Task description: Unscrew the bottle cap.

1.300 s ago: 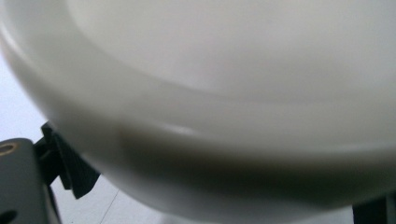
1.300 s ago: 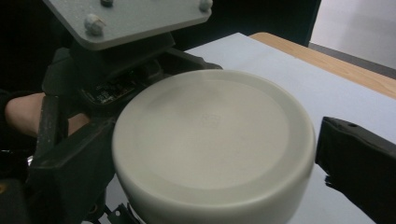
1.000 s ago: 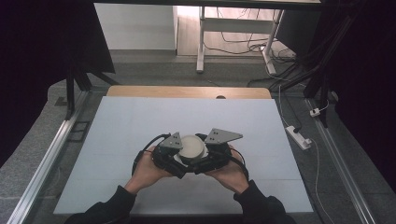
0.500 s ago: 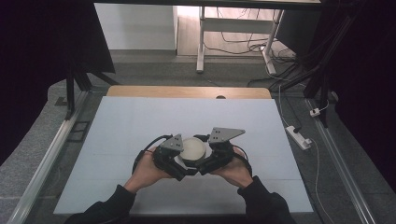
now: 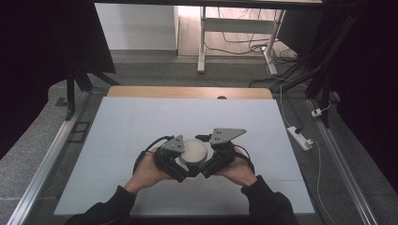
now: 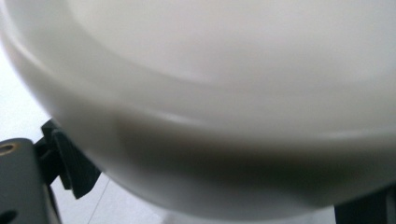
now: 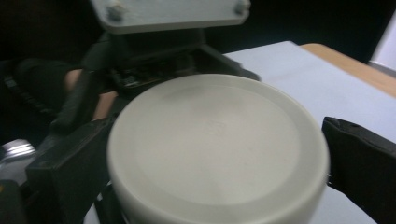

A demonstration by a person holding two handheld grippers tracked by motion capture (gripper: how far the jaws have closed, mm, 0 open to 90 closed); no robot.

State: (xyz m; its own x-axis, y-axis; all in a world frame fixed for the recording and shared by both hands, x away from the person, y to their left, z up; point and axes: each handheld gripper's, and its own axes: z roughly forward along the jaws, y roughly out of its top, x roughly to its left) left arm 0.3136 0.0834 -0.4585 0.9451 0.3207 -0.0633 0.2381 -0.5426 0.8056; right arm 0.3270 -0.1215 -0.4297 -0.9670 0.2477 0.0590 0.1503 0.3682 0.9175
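A white round container [image 5: 194, 150] sits near the front middle of the white table [image 5: 141, 122], held between both hands. My left gripper [image 5: 183, 162] grips it from the left. In the left gripper view the container's curved wall [image 6: 210, 93] sits very close, with a black jaw at each lower corner. My right gripper [image 5: 207, 160] grips it from the right. In the right gripper view the container's flat top [image 7: 215, 144] lies between my two black jaws, both against its rim. Behind it is the left gripper's grey plate [image 7: 173, 14] and a hand.
The table's wooden far edge [image 5: 187, 92] lies beyond the white surface. Metal rails [image 5: 51, 154] run along both sides. A power strip [image 5: 300, 137] and cables lie on the floor at the right. A white desk frame [image 5: 202, 42] stands far back.
The right gripper has shifted and turned slightly around the container. The container and the left hand stay almost where they were.
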